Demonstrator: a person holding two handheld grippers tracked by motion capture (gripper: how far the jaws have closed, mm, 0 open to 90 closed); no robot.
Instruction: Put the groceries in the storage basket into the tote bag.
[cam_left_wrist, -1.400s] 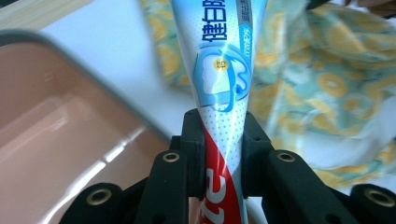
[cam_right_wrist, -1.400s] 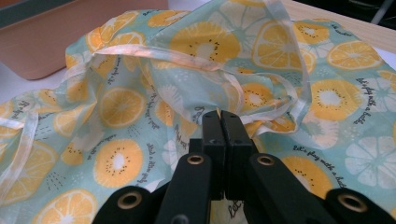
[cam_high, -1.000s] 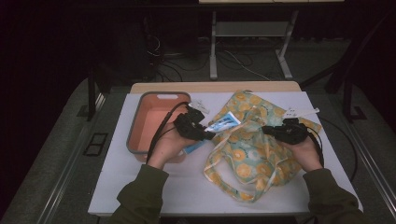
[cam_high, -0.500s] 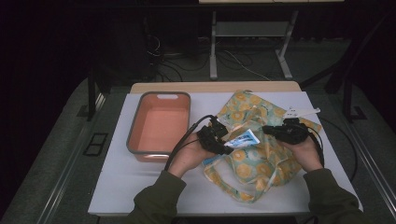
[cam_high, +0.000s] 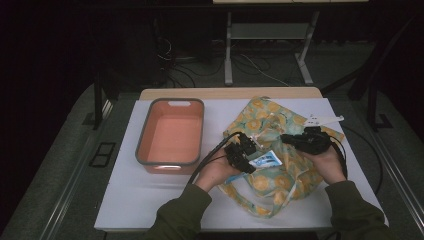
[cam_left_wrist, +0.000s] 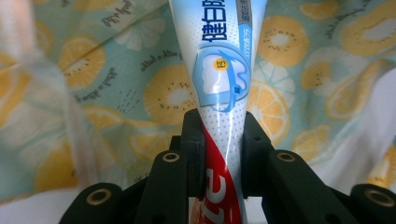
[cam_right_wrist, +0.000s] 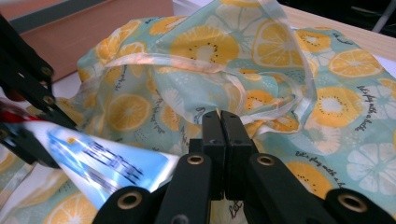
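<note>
A fabric bag (cam_high: 270, 120) printed with orange slices lies on the white tabletop, right of centre. My left gripper (cam_high: 247, 162) is shut on a white, blue and red toothpaste tube (cam_high: 265, 161) and holds it low over the bag's near-left part. In the left gripper view the tube (cam_left_wrist: 219, 60) rises between the jaws, in front of the bag (cam_left_wrist: 116, 93). My right gripper (cam_high: 289, 140) is shut, its tips (cam_right_wrist: 222, 122) pinching the bag's pale rim (cam_right_wrist: 261, 114). The tube's flat end (cam_right_wrist: 102, 163) points toward the right gripper.
An empty orange tray (cam_high: 141, 135) with a grey rim stands left of the bag, its wall (cam_right_wrist: 93, 28) close behind the left gripper. A white tag (cam_high: 325, 120) lies at the bag's far right. The bag's long straps (cam_high: 250, 202) trail toward the table's front edge.
My left gripper has carried the tube rightward and down, from beside the tray to over the bag. The right gripper has stayed where it was, still pinching the bag.
</note>
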